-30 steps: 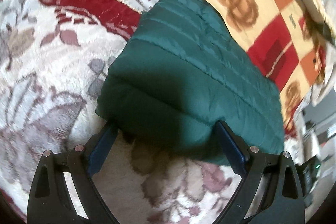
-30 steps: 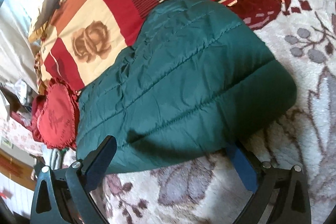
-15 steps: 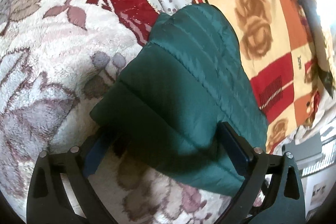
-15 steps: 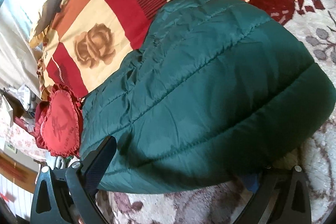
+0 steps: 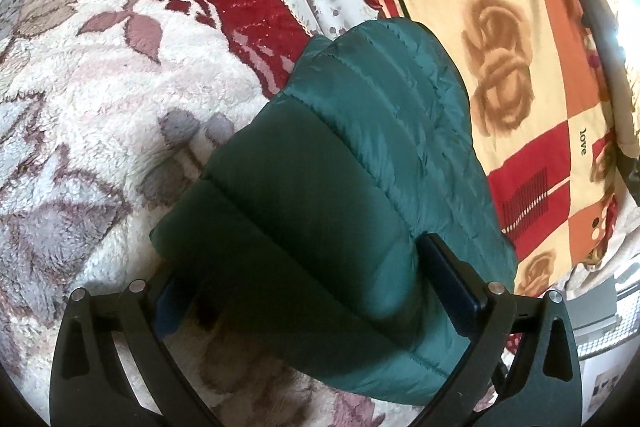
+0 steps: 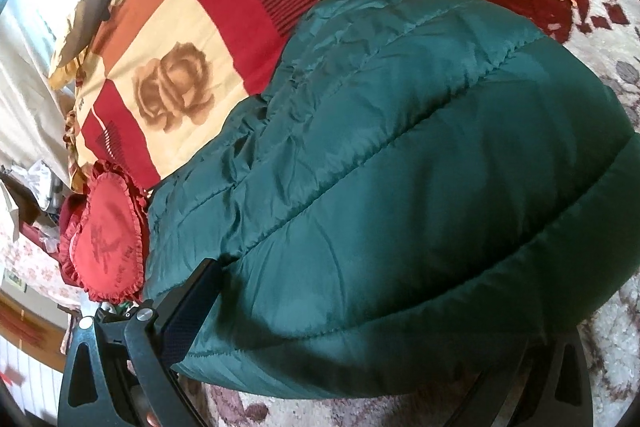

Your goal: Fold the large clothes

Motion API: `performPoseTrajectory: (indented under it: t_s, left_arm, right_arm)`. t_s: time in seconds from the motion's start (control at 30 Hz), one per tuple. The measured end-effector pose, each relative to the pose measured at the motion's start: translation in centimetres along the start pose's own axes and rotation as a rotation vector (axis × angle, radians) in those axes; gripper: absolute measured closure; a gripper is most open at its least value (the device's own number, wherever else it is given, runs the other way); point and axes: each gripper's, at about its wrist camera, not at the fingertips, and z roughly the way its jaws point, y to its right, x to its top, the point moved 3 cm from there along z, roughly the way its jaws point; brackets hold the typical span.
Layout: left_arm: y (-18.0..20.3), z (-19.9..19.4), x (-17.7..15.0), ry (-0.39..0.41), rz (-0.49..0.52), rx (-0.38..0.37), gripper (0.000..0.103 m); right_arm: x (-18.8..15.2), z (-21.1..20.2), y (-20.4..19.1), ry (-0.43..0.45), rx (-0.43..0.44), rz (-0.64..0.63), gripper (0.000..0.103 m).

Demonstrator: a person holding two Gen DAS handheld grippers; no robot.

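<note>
Lying between open left hand-held gripper (image 5: pixel 316 291) fingers, green puffer jacket (image 5: pixel 340 179), on floral blanket (image 5: pixel 80 99)

Left claw (image 5: pixel 320 291) jaws wide; right claw (image 6: pixel 380 339) jaws spread.

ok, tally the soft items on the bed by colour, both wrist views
Green: 1, quilted jacket
Red: 1, frilled heart cushion
Red, cream and orange check: 1, rose-print blanket
White with mauve flowers: 1, fleece cover
Total: 4
</note>
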Motion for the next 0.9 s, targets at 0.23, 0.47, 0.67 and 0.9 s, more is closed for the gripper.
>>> performPoseTrajectory:
  t_s: [0.23,0.47,0.67,0.9]
  left_arm:
    - [0.0,0.1,0.2,-0.033,0.003,-0.002,0.001]
    - [0.0,-0.1,0.2,-0.045,0.019,-0.005,0.015]
    - [0.3,-1.1,0.1,-0.027,0.051,-0.018,0.046]
    - [1.6,-3.6,-0.1,-0.015,0.119,-0.052,0.062]
  right_arm:
    - [0.3,-0.1,0.1,0.001,0.012,0.022,0.001]
    - [0.7,-0.7,0.6,0.012,0.007,0.019,0.039]
    - [0.9,-1.7,-0.6,0.014,-0.017,-0.063,0.060]
    - [0.3,-3.8,-1.9,0.039,-0.014,-0.092,0.069]
